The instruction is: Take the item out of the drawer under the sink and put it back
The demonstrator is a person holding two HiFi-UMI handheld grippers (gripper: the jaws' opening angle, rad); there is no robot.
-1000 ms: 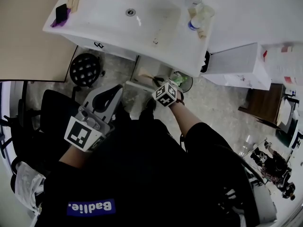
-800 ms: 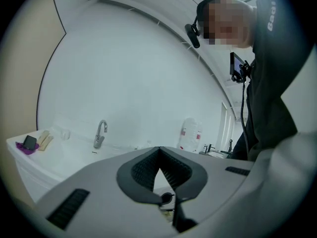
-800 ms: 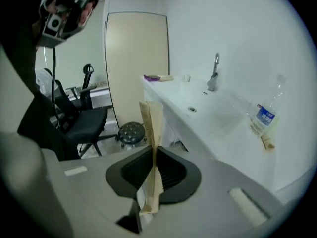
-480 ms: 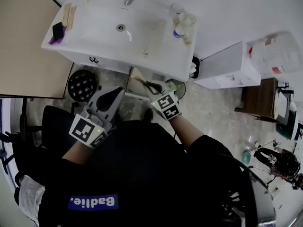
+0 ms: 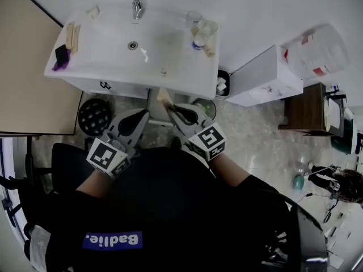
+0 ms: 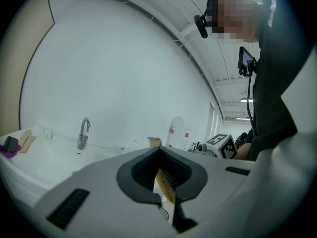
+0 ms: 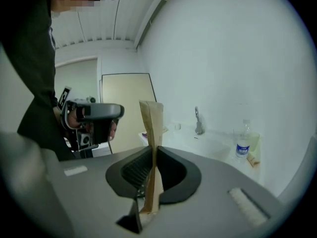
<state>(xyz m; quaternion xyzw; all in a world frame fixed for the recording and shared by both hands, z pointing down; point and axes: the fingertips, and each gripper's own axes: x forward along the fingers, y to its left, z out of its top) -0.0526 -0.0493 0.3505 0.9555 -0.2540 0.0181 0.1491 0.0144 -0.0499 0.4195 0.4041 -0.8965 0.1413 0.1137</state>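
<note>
Right gripper held near level in front of the sink, pinching a paper pouch
The flat tan pouch stands upright between its jaws; the left gripper, beside it, has jaws pressed together

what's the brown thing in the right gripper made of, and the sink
The packet in the right hand-held gripper looks like matte brown paper or thin card: flat, creased, dull tan. The sink looks like glossy white ceramic or resin; light glints off its basin.

right tongs | clamped on upright brown paper packet
</note>
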